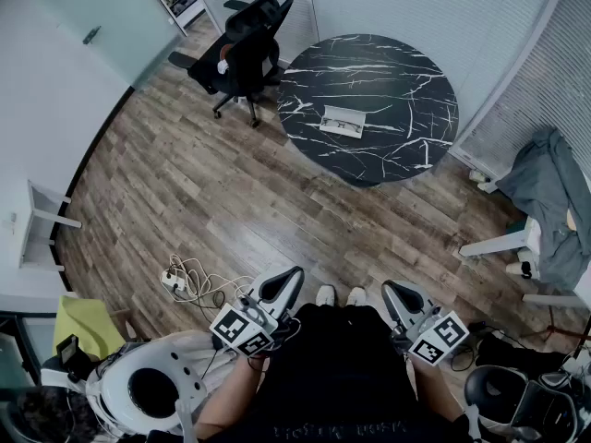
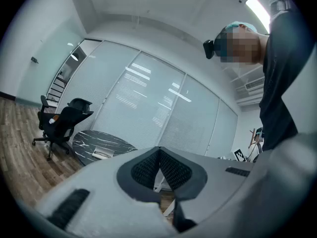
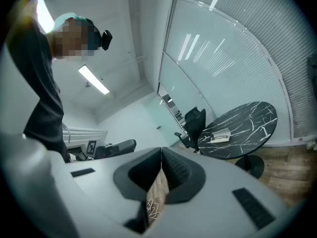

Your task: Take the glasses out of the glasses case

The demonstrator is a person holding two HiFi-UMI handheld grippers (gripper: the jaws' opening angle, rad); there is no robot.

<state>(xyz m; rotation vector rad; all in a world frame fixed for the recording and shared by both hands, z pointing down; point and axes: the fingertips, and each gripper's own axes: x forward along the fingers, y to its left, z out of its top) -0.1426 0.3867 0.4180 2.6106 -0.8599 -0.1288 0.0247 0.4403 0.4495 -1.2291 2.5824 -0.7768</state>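
A pale open glasses case (image 1: 343, 121) lies on the round black marble table (image 1: 397, 63), far ahead of me. It shows small in the left gripper view as the case (image 2: 103, 153) and in the right gripper view as the case (image 3: 221, 137). Whether glasses lie in it is too small to tell. My left gripper (image 1: 292, 273) and right gripper (image 1: 388, 289) are held close to my body, well short of the table. Both are shut with nothing between the jaws, the left gripper (image 2: 159, 150) and right gripper (image 3: 161, 150) tips touching.
A black office chair (image 1: 242, 49) stands left of the table on the wood floor. A power strip with cables (image 1: 175, 281) lies near my feet at left. A grey garment (image 1: 552, 201) hangs on a stand at right. A white machine (image 1: 148, 390) sits at lower left.
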